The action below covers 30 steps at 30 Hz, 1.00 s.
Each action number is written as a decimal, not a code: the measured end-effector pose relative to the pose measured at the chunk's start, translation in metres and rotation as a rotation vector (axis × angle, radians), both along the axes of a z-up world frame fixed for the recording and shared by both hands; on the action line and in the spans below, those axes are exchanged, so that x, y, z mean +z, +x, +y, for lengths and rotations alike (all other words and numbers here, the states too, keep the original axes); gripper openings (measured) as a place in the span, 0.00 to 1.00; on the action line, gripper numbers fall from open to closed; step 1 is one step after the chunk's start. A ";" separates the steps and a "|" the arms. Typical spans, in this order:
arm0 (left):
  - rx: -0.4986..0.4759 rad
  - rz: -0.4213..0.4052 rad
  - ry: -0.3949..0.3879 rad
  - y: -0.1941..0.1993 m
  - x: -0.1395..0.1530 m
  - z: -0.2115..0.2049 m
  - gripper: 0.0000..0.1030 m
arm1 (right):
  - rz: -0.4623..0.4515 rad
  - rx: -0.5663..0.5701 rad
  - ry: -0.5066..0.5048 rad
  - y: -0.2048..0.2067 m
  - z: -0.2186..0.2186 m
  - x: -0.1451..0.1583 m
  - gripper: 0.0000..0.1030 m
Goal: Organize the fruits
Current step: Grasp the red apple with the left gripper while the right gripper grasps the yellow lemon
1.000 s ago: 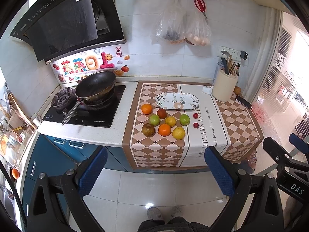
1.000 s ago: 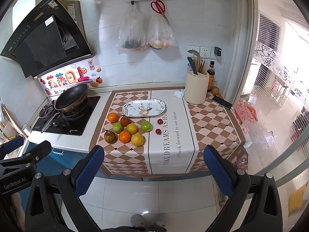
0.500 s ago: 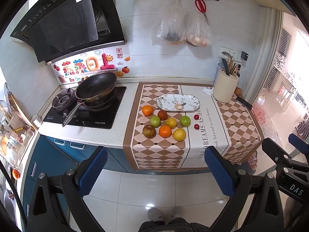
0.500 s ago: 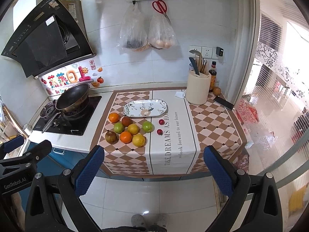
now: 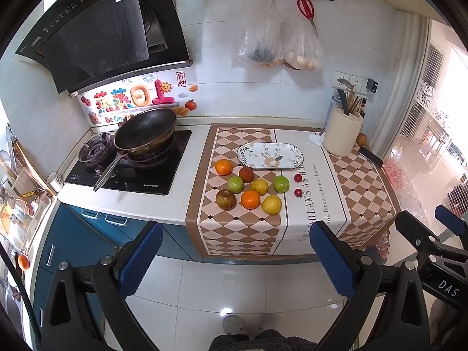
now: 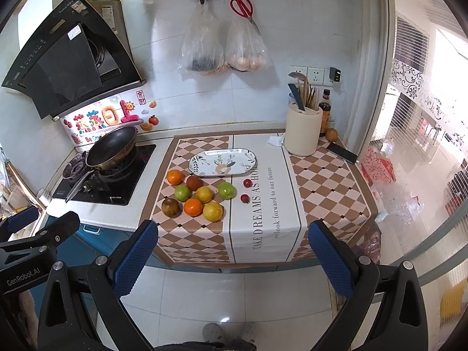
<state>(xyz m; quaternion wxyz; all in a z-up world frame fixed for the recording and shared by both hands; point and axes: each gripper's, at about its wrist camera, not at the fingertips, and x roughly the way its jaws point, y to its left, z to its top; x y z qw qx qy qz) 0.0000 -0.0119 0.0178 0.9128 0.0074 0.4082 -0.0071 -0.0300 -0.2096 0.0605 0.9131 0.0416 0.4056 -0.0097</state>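
Fruits (image 5: 251,188) lie loose in a cluster on the checked cloth (image 5: 234,228) that covers the bench (image 5: 187,204), just at 6 o'clock of the plate (image 5: 270,155), which we see carries nothing. We count eight larger pieces: an orange (image 5: 223,167) at 10 o'clock of the cluster, a dark red fruit (image 5: 246,174) beside it, two green ones (image 5: 235,183) (image 5: 281,184) with a yellow one (image 5: 259,186) between them, and along the near row a brown fruit (image 5: 225,199), a second orange (image 5: 250,199) and a large yellow fruit (image 5: 271,204). Two small red fruits (image 5: 297,178) (image 5: 298,192) sit apart at 3 o'clock of the cluster, on the white strip of the cloth with printed words.

At 2 o'clock of the plate stands a cream utensil holder (image 5: 342,136), with a phone (image 5: 370,156) lying near it. At 9 o'clock of the cloth a wok (image 5: 145,128) sits on the stove (image 5: 128,169), under the hood (image 5: 99,32). Two bags (image 5: 279,44) and red scissors (image 5: 305,8) hang on the wall above.

Our left gripper (image 5: 232,260) hovers over the floor, well short of the bench, its blue-padded fingers (image 5: 140,259) spread wide with nothing between them. Our right gripper (image 6: 232,256) hangs likewise, fingers (image 6: 329,256) wide apart and holding nothing.
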 end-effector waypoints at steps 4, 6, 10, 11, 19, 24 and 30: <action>0.011 0.002 -0.002 0.004 -0.003 0.000 1.00 | 0.015 0.006 0.030 0.008 -0.008 -0.006 1.00; 0.027 0.000 0.005 0.008 -0.006 -0.001 1.00 | 0.027 0.008 0.066 0.013 -0.013 -0.012 1.00; 0.101 -0.027 0.053 0.022 -0.018 0.002 1.00 | 0.032 0.026 0.135 0.030 -0.027 -0.031 1.00; 0.137 -0.037 0.076 0.029 -0.025 0.005 1.00 | 0.027 0.038 0.145 0.036 -0.029 -0.038 1.00; 0.300 -0.003 0.179 0.079 -0.078 0.034 1.00 | 0.169 0.095 0.234 0.105 -0.029 -0.119 1.00; 0.281 0.154 0.170 0.148 -0.137 0.058 1.00 | 0.238 0.070 0.226 0.168 -0.014 -0.186 0.99; 0.214 0.382 -0.009 0.224 -0.207 0.082 1.00 | 0.411 0.031 0.261 0.255 0.009 -0.283 0.96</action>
